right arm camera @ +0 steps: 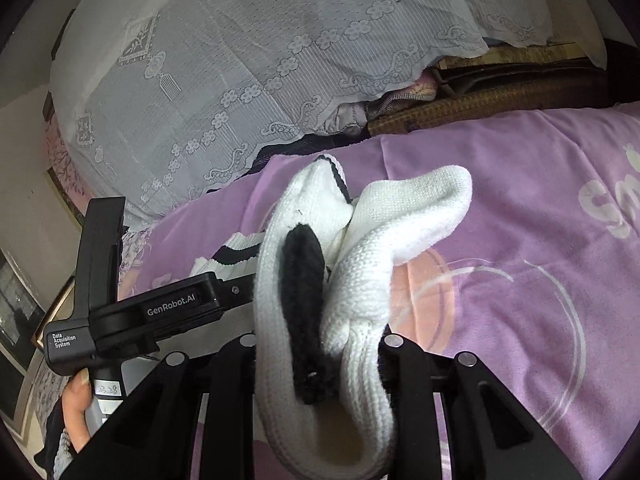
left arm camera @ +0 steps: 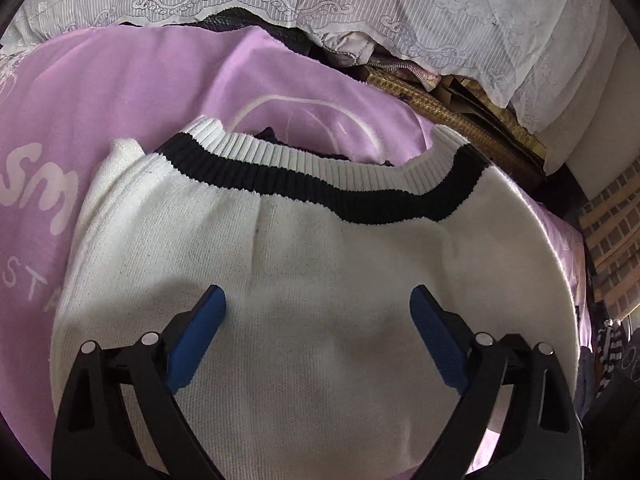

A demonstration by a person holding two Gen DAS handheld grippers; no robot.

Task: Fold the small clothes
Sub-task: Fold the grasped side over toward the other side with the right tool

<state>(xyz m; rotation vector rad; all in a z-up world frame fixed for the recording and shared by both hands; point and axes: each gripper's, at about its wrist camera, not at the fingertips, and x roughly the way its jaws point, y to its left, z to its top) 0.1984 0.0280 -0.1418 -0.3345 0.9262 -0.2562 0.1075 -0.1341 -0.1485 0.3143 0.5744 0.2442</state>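
Here the white knitted sweater with a black-striped ribbed neckband [left arm camera: 304, 264] lies spread on the purple plush blanket with white lettering [left arm camera: 120, 92]. In the left wrist view its collar points away from the camera, toward the far edge of the bed, so its long axis runs from near to far. The neckband curves across the upper part of the garment, white rib outermost and the black stripe just inside it.

The left gripper [left arm camera: 318, 300] hovers over the sweater's body with its jaws spread wide; the blue pads [left arm camera: 200, 332] stand well apart and nothing lies between them.

The right gripper [right arm camera: 320, 344] is clamped on a bunched edge of the same sweater [right arm camera: 360, 280]. White knit and a black trim strip [right arm camera: 304, 308] are gathered between its jaws, and the fabric rises in folds in front of the camera, a loose flap tipping to the right. The left gripper's black body [right arm camera: 160, 312] shows at left in that view, held by a hand [right arm camera: 78, 412].

Beyond the blanket a white lace cover with flower patterns [right arm camera: 240, 60] drapes over piled bedding. A brown woven mat [right arm camera: 480, 108] shows beneath its edge.
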